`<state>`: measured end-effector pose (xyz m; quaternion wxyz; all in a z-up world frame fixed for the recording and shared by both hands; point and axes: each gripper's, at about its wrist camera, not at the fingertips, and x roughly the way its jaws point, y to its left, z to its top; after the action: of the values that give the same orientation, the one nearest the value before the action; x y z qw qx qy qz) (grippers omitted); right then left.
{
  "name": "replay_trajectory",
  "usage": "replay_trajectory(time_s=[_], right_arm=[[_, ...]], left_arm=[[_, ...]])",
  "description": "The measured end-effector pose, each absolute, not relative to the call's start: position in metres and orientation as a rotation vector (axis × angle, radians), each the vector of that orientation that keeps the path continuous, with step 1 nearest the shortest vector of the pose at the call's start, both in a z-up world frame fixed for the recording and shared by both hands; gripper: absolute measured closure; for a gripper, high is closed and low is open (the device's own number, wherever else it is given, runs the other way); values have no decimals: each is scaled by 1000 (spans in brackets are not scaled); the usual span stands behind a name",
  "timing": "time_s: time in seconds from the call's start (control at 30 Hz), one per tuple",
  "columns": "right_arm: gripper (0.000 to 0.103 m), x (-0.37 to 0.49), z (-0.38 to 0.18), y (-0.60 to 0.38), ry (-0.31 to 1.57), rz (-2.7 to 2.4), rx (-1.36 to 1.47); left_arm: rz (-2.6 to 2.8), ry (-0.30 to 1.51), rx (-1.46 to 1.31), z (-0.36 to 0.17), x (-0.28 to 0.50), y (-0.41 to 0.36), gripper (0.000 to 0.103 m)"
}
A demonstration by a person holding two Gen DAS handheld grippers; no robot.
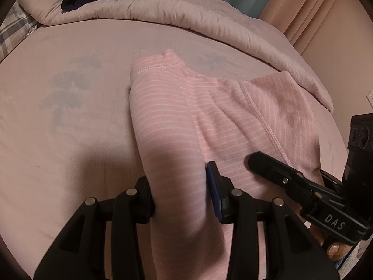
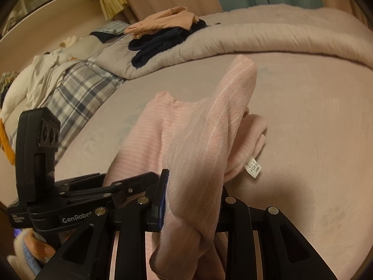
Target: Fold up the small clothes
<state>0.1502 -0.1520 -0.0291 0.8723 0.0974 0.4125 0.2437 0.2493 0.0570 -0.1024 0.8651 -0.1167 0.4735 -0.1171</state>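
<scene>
Garment (image 1: 163, 116), pink and striped, lies mid-bed (image 1: 70, 140), its near end lifted. Left gripper (image 1: 179, 198) and right gripper (image 2: 193, 200) are each clamped on a bunched fold. Judged mid-fold; next, carry both ends toward twelve o'clock and lay flat.

A home bedroom: pink bed sheet (image 1: 70, 121), rolled-back comforter (image 2: 279, 37) (clothes piled on it), curtains (image 1: 310, 7).

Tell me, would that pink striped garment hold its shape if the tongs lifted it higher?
Probably not. The pink striped garment already droops in soft folds over the right tongs, so it looks floppy. Its fuzzy knit surface suggests it grips rather than slips. It seems light: the left tongs pinch one fold easily.
</scene>
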Motion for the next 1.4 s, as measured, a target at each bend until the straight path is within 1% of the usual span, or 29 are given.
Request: replay_trajectory(time_s=[0.07, 0.1, 0.4, 0.5, 0.63, 0.7, 0.83, 1.0, 1.4], right_arm=[[73, 153, -32, -156, 876, 510, 230], [73, 153, -33, -157, 882, 511, 240], [73, 157, -41, -168, 921, 504, 310], [73, 159, -44, -172, 933, 510, 341], [71, 162, -48, -177, 951, 510, 374], [66, 163, -49, -178, 957, 507, 384], [62, 163, -51, -181, 970, 499, 403], [60, 162, -52, -183, 974, 498, 408], [58, 162, -48, -187, 978, 475, 397]], left_arm=[[-243, 995, -244, -103, 250, 57, 62], [-239, 997, -243, -103, 250, 57, 60], [-230, 999, -253, -105, 250, 57, 55], [-223, 999, -252, -106, 248, 58, 51], [-208, 998, -240, -107, 250, 58, 45], [-198, 995, -231, -107, 249, 58, 42], [-182, 999, -227, -108, 251, 59, 36], [-180, 1003, -228, -108, 251, 62, 34], [-156, 991, -190, -106, 240, 61, 33]])
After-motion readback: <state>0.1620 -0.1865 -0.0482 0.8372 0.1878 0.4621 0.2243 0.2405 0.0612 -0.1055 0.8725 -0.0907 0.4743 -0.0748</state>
